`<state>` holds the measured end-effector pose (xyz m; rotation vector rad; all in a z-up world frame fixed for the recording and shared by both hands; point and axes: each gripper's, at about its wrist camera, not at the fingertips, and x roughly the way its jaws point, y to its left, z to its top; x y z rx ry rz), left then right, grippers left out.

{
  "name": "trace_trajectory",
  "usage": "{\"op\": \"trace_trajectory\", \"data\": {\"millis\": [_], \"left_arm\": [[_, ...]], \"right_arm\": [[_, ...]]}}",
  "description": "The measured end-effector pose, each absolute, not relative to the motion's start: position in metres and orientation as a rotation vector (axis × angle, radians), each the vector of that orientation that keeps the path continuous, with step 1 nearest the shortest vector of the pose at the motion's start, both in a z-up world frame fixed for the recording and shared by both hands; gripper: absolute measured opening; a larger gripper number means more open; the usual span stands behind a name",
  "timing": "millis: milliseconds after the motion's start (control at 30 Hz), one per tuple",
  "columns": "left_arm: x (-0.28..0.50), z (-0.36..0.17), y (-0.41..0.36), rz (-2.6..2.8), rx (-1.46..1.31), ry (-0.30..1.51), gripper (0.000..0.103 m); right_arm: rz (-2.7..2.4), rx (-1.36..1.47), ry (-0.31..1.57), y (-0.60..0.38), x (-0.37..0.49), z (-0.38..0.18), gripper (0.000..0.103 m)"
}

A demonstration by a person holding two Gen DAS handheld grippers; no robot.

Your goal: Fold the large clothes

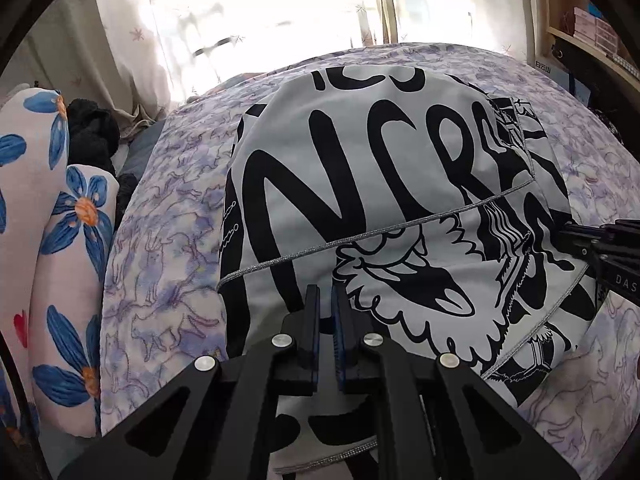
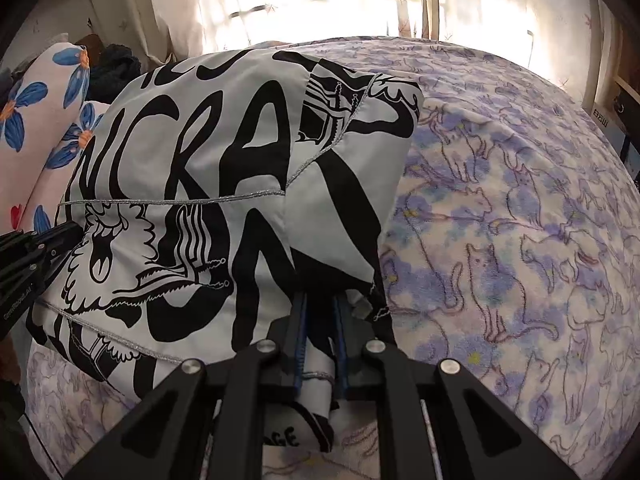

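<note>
You face a bed under a lilac cat-print blanket (image 2: 520, 208). Behind it, sunlit curtains (image 1: 248, 12) with small leaf motifs glow white. Pillows (image 1: 52, 220) with blue flowers lie at your left, and a wooden shelf (image 1: 580, 20) stands on your right.

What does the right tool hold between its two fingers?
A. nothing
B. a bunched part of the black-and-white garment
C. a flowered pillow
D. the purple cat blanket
B: in the right wrist view, the right tool is closed on a bunched fold of the black-and-white garment.
</note>
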<state>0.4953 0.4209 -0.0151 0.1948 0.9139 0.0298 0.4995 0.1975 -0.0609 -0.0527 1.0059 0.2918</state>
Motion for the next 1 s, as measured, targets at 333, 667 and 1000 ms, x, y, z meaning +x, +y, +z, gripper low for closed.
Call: {"op": "trace_trajectory", "data": {"millis": [333, 667, 1000], "left_arm": [[0.472, 0.017, 0.398, 0.128, 0.049, 0.925, 0.017], [0.395, 0.064, 0.333, 0.056, 0.011, 0.962, 0.032], [0.301, 0.127, 0.27, -0.028, -0.044, 1.002, 0.039]], "right_arm": [[0.358, 0.117, 1.123, 0.149, 0.484, -0.033, 0.014], [0.404, 0.107, 1.227, 0.06, 0.411, 0.01, 0.014], [0.515, 0.059, 1.268, 0.0, 0.305, 0.077, 0.014]]}}
